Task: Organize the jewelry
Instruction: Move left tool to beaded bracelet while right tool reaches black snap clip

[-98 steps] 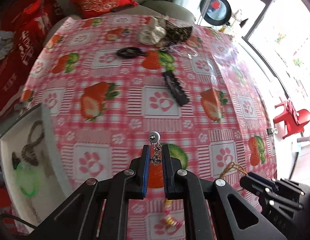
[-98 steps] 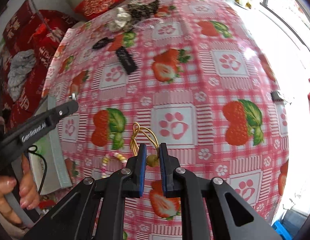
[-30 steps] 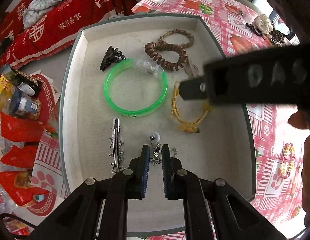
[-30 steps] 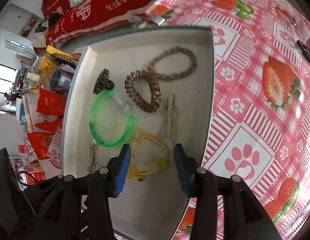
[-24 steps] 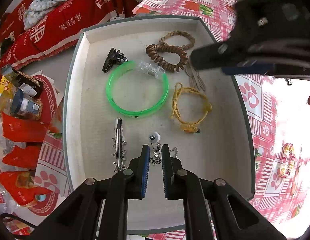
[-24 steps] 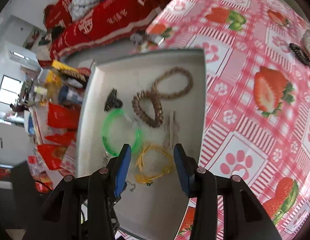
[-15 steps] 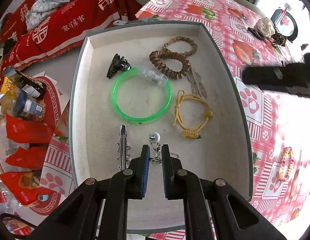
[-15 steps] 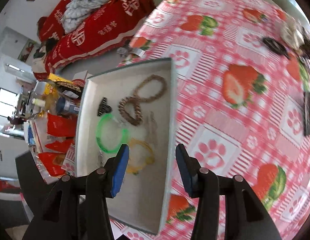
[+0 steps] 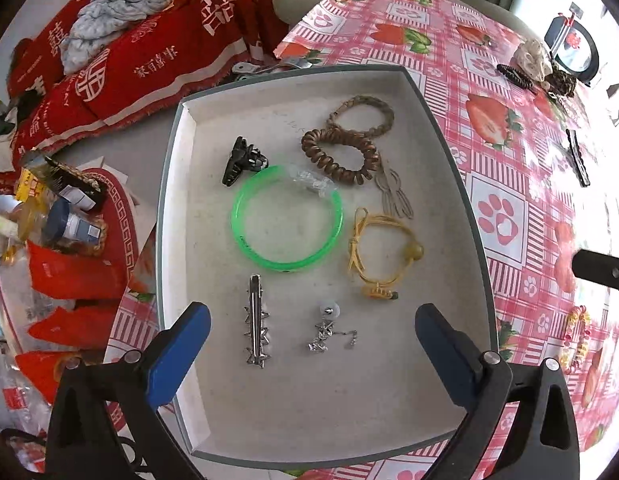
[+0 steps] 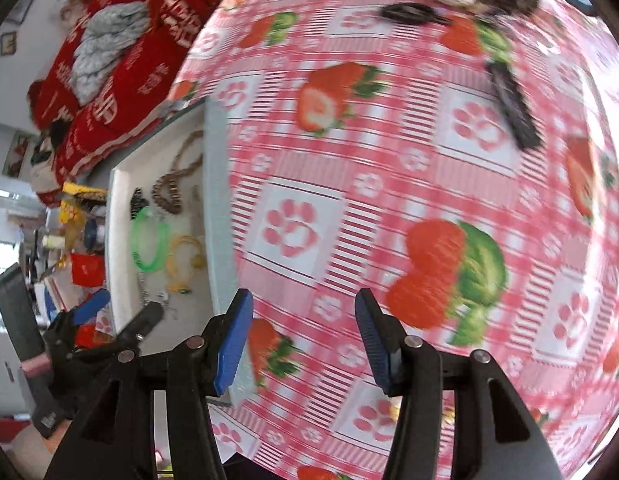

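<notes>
In the left wrist view my left gripper (image 9: 311,318) hovers over the grey tray (image 9: 449,140), its jaws opening wide. The silver pearl earring (image 9: 329,330) lies loose on the tray floor between them, untouched. Around it lie a spiked silver clip (image 9: 253,320), a green bangle (image 9: 287,220), a yellow cord bracelet (image 9: 381,256), a brown coil tie (image 9: 341,152) and a black claw clip (image 9: 241,160). My right gripper (image 10: 301,308) hangs over the strawberry tablecloth (image 10: 429,200), right of the tray (image 10: 217,200), jaws opening with nothing between them.
A beaded bracelet (image 9: 575,336) lies on the cloth right of the tray. Farther off on the table are a black barrette (image 10: 513,108), a black hair tie (image 10: 409,12) and a small heap of other pieces (image 9: 533,60). A red-covered sofa (image 9: 149,40) and floor clutter flank the tray.
My left gripper has sprung open and let go of the earring, which now rests in the tray. My right gripper has swung away from the tray and out over the tablecloth.
</notes>
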A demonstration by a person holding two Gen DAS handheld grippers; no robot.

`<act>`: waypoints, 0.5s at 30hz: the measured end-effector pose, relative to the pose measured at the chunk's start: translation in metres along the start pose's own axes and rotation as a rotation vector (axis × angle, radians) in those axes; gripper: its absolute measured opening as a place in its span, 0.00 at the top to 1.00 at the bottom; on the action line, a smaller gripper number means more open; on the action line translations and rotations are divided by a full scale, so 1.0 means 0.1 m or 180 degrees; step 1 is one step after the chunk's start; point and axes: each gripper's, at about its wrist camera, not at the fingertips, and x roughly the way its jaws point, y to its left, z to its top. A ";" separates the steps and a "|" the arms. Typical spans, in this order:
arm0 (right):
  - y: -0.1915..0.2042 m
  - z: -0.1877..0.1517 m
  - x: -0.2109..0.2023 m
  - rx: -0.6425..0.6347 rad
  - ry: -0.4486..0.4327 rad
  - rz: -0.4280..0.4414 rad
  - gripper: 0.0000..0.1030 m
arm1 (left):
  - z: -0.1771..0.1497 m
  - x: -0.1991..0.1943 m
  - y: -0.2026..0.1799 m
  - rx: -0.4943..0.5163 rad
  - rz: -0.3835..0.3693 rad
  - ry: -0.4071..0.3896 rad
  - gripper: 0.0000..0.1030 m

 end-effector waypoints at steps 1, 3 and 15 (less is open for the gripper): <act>-0.06 -0.02 -0.02 0.0048 -0.0001 -0.0011 0.43 | 0.01 0.00 -0.02 0.0026 0.0002 0.0012 0.00; -0.20 -0.07 -0.05 0.0150 -0.0004 -0.0037 0.35 | 0.03 -0.03 -0.06 0.0070 0.0019 0.0006 0.00; -0.96 -0.19 -0.34 0.0655 -0.0164 -0.0239 0.18 | 0.23 -0.37 -0.71 0.0486 -0.0287 -0.0160 0.00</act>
